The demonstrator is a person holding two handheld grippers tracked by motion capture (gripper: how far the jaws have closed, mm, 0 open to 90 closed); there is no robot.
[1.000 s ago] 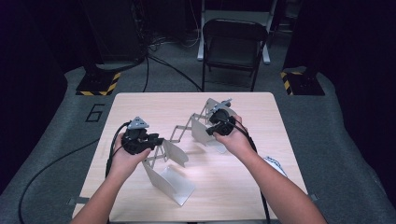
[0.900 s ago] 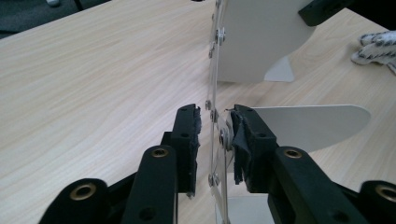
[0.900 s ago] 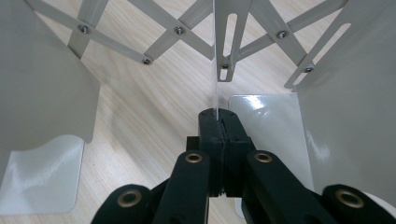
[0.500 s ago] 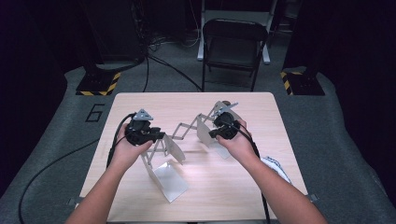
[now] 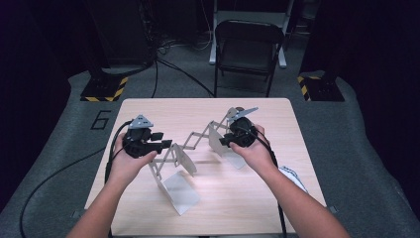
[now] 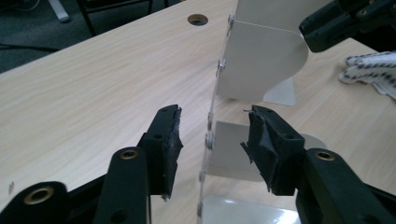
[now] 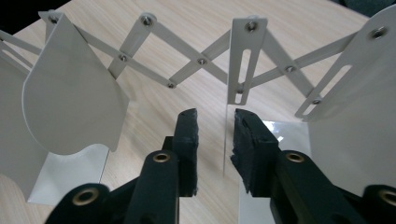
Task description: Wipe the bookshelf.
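A pale metal extending rack (image 5: 181, 191) stands on the wooden table (image 5: 148, 111), its upright plates joined by a scissor lattice (image 5: 198, 139). My left gripper (image 5: 166, 145) is at the rack's left end. In the left gripper view its jaws (image 6: 212, 133) have just been opening and stand apart, with the lattice's thin edge (image 6: 208, 140) between them, untouched. My right gripper (image 5: 223, 141) is at the right end. Its jaws (image 7: 215, 135) have also just been opening, and a slotted upright strip (image 7: 243, 60) stands in the narrow gap, clear of the left pad (image 7: 189, 140).
A white dotted glove (image 5: 292, 176) lies by my right forearm near the table's right edge. A dark folding chair (image 5: 247, 47) stands beyond the far edge. A round hole (image 6: 198, 19) is in the tabletop. Cables trail off the left side.
My left hand has lifted and shifted a little away from the near edge. The lattice between the two grippers is stretched slightly wider. My right hand has stayed about where it was.
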